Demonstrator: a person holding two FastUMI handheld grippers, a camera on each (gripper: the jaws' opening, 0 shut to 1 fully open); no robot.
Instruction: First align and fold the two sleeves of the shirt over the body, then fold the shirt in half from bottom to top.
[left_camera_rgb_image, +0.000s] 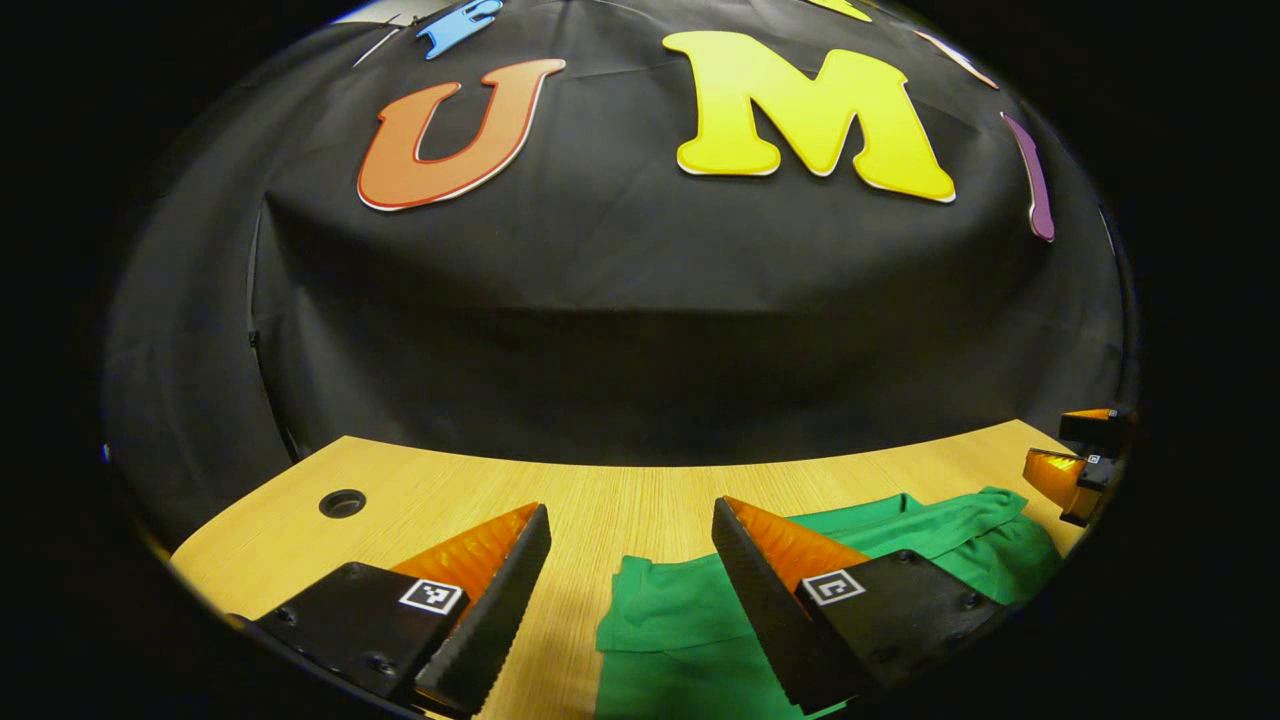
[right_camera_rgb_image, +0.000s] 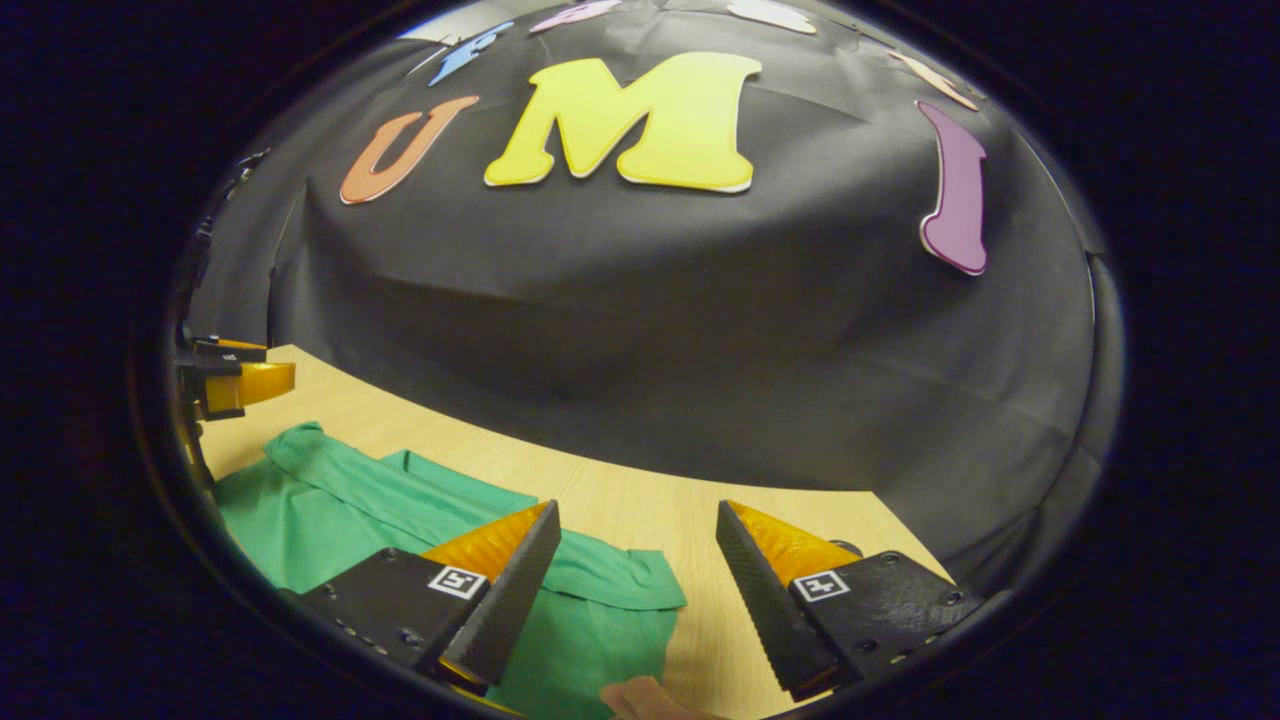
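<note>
A: How are the jaws of the left gripper being held?

B: They are being held wide apart, with nothing between them. Bare light wooden tabletop is being framed in the gap, and the edge of the green fabric shirt is being overlapped by the finger on the right of the left gripper view. Whether that finger is touching the cloth cannot be told.

A: And the right gripper?

B: Its jaws are likewise being kept wide open and empty. In the right gripper view the green shirt is being shown lying flat on the tabletop, spreading leftward from under the finger on the left; a folded edge of the cloth is lying in the gap between the fingers.

A: Where is the shirt being seen overall?

B: It is lying on the table near the front edge, between the two grippers. A round cable hole is being shown in the tabletop, well apart from the shirt. The other gripper is being glimpsed at the far edge of each view, beyond the cloth.
</note>
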